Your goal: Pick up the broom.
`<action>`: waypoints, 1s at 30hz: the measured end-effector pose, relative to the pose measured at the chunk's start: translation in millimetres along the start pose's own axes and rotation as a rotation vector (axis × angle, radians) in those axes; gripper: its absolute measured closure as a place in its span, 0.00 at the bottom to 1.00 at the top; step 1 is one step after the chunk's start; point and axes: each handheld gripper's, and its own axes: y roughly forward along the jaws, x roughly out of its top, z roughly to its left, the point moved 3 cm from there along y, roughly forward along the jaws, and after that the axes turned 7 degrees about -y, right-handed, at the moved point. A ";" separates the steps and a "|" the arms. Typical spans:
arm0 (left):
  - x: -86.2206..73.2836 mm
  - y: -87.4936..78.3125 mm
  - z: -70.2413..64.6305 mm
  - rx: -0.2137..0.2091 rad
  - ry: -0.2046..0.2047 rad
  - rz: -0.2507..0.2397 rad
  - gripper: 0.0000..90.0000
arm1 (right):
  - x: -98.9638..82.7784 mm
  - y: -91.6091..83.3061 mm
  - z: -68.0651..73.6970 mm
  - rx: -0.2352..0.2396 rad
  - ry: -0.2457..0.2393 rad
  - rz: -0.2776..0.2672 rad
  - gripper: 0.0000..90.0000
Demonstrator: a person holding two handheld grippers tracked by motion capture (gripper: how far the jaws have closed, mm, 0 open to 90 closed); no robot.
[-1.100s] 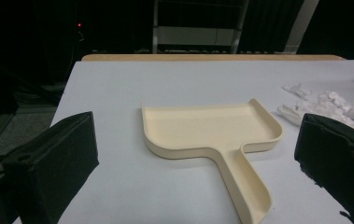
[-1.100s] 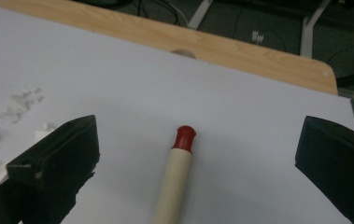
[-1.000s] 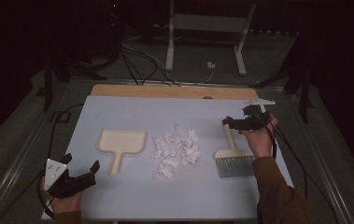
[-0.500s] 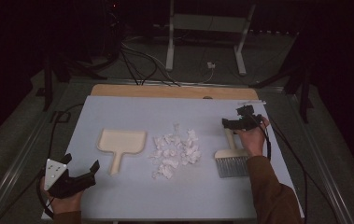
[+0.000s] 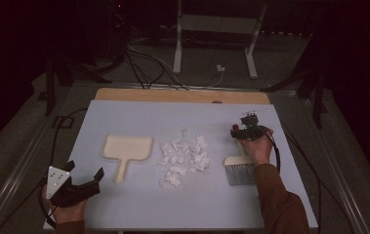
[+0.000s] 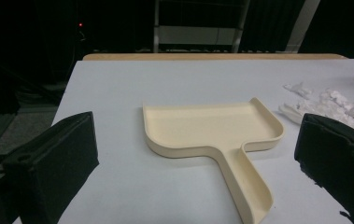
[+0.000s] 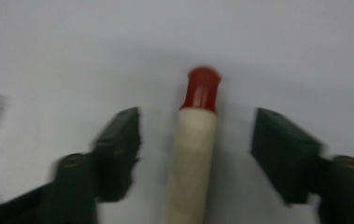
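Observation:
A cream dustpan (image 5: 126,148) (image 6: 212,128) lies left of the middle of the white board, handle toward me. A pile of white paper scraps (image 5: 182,158) (image 6: 333,102) sits to its right. Further right lies a brush (image 5: 240,173) with grey bristles and a cream handle (image 7: 193,158) ending in a red tip (image 7: 202,88). My right gripper (image 5: 241,132) (image 7: 195,130) straddles that handle; its jaws have just been closing, and a gap still shows on each side. My left gripper (image 5: 85,169) (image 6: 198,140) rests open at the near left, facing the dustpan.
The white board (image 5: 197,209) has a wooden strip (image 5: 182,95) along its far edge. Cables and a metal stand (image 5: 212,29) lie on the dark floor behind. Metal rails run along both sides of the table.
My right gripper has come down and slightly left over the brush handle, and its jaws have narrowed around it. The left gripper has stayed put.

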 end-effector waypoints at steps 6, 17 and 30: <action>0.0 -0.6 0.7 0.002 -0.001 0.001 0.00 | -8.1 11.1 4.5 0.012 0.041 0.060 0.66; -0.5 -1.3 1.5 0.006 -0.003 0.002 0.00 | -6.4 10.8 9.3 -0.055 0.057 0.089 0.77; -1.9 2.7 -2.4 0.016 0.014 0.021 0.00 | -4.2 -24.6 10.4 -0.057 0.065 -0.066 0.77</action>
